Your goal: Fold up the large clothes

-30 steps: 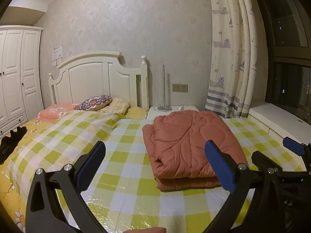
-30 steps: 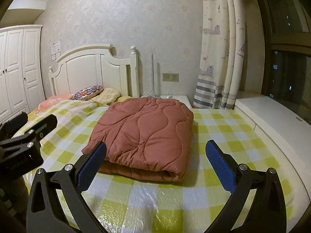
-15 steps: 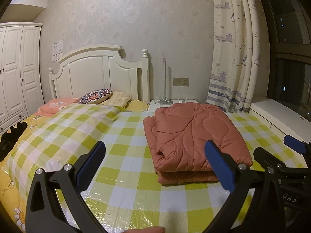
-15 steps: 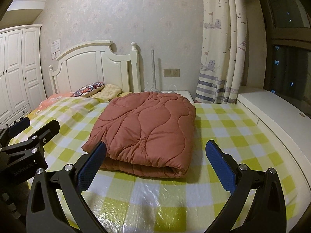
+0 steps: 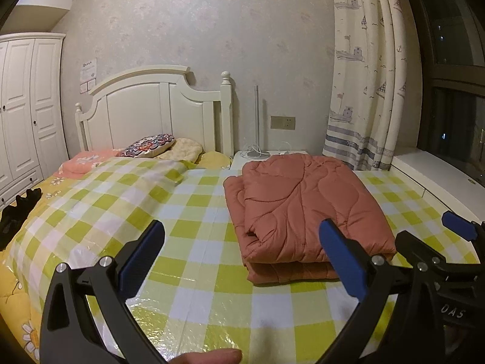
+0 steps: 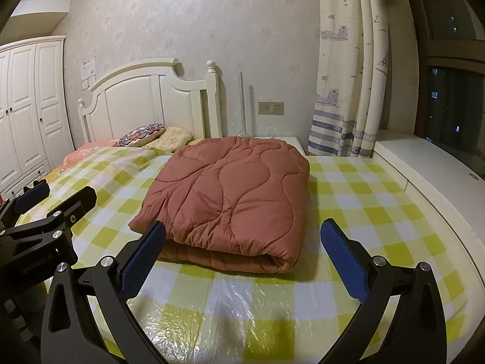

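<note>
I hold both grippers off the bed, left gripper (image 5: 241, 254) and right gripper (image 6: 242, 254) spread wide and empty. The folded quilted garment (image 6: 230, 200) lies on the checked cover (image 6: 379, 212); its puffy layers could spring open or slide on that glossy plastic.

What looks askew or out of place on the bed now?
Nothing major. The folded rust-red quilted garment lies in a compact stack on the green-and-white checked plastic sheet, though its left-side layers sit slightly staggered. Both grippers, left and right, are open and empty.
</note>
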